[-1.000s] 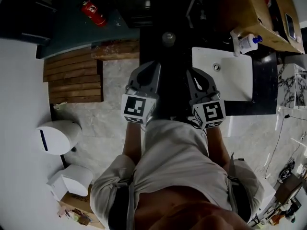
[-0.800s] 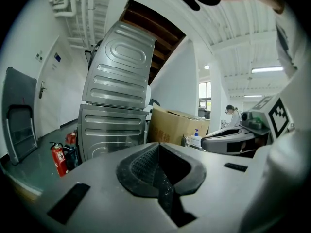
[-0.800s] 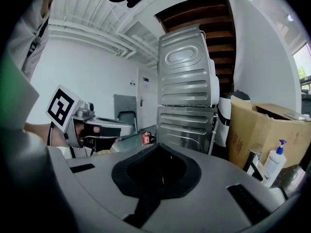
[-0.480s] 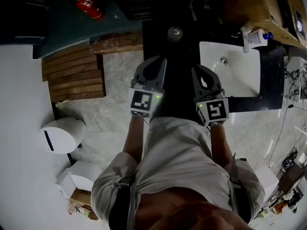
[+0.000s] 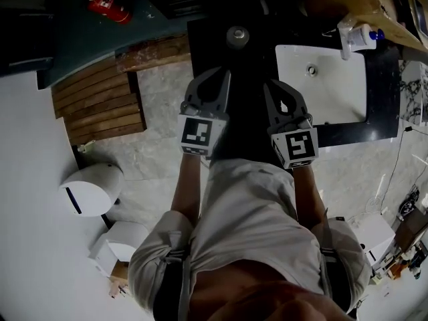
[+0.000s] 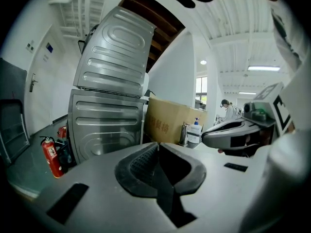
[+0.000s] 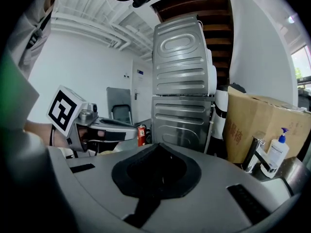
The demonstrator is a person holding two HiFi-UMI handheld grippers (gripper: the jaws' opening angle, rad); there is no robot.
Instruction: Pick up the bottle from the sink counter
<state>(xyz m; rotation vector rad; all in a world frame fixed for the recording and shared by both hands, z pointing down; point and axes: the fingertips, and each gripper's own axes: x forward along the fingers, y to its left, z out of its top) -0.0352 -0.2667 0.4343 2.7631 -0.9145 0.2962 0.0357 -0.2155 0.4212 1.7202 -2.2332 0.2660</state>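
The bottle (image 5: 361, 37), white with a blue pump top, stands at the far corner of the white sink (image 5: 331, 105), next to the faucet (image 5: 344, 27). In the left gripper view the bottle (image 6: 195, 132) is far ahead and small; in the right gripper view the bottle (image 7: 278, 149) is at the right. My left gripper (image 5: 217, 77) and right gripper (image 5: 273, 87) are held side by side in front of my body, well short of the sink. Both are shut with nothing between their jaws.
A cardboard box (image 7: 257, 120) sits behind the bottle. Stacked metal machines (image 6: 109, 106) rise ahead. A red fire extinguisher (image 5: 109, 7) lies on the dark floor, a wooden pallet (image 5: 97, 102) and a toilet (image 5: 90, 187) at the left. A black counter (image 5: 381, 99) rims the sink.
Both grippers have edged a little forward, still shut and empty. The sink and bottle have shifted slightly in the head view as I moved.
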